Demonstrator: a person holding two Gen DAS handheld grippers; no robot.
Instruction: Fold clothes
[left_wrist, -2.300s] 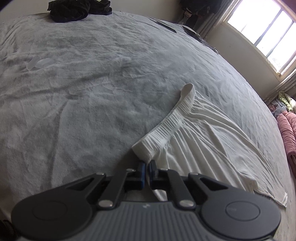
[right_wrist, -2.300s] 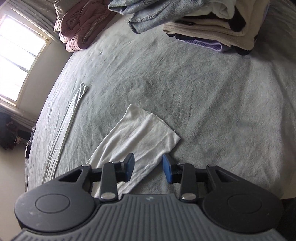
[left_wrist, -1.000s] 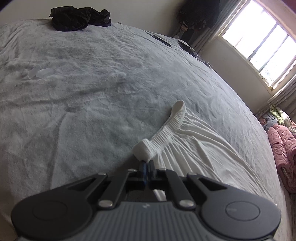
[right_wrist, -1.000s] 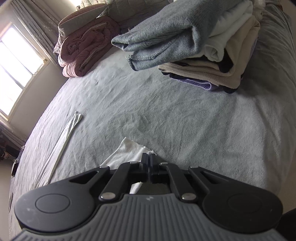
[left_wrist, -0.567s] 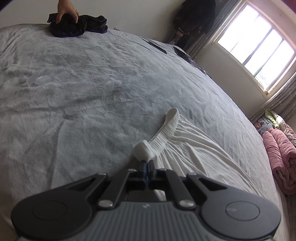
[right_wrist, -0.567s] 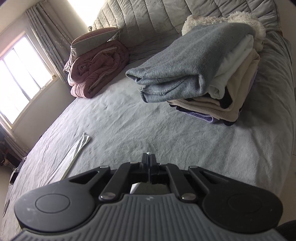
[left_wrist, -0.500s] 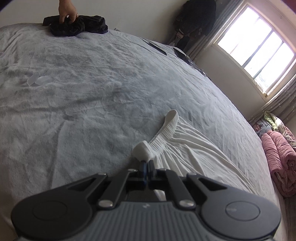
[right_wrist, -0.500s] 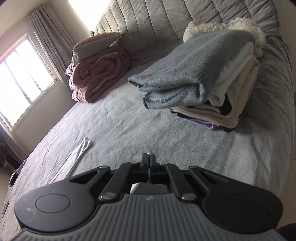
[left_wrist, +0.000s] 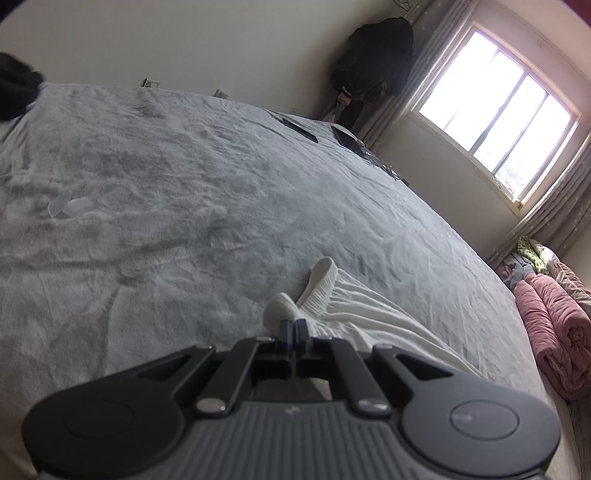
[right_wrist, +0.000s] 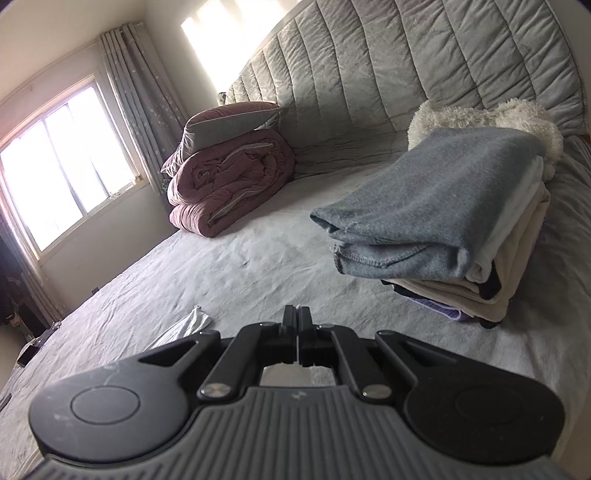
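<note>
Your white garment (left_wrist: 369, 314) lies spread on the grey bed (left_wrist: 184, 184), a thin, softly pleated knit with a ribbed elastic band (left_wrist: 319, 284) along its near edge. Your left hand-held gripper (left_wrist: 293, 326) is pinched tight on a bunched corner of that band, which puckers into a small rounded lump right at the pads and lifts slightly off the cover.

In the right wrist view, your right hand-held gripper (right_wrist: 297, 317) also has its jaws pressed fully together; a bit of white shows in the gap below the pads, but you cannot tell from here whether fabric is actually caught between the tips. A narrow, flat end of the white garment (right_wrist: 184, 325) lies on the bed just left of that gripper.

The bed cover is a rumpled, napped grey cloth. To the right sits a stack of folded clothes (right_wrist: 461, 229), a thick grey knit on top over white, cream and lilac layers, with a fluffy cream cushion (right_wrist: 480, 114) behind. A rolled dusty-pink quilt (right_wrist: 229, 181) rests against the padded, channel-stitched headboard (right_wrist: 369, 74).
</note>
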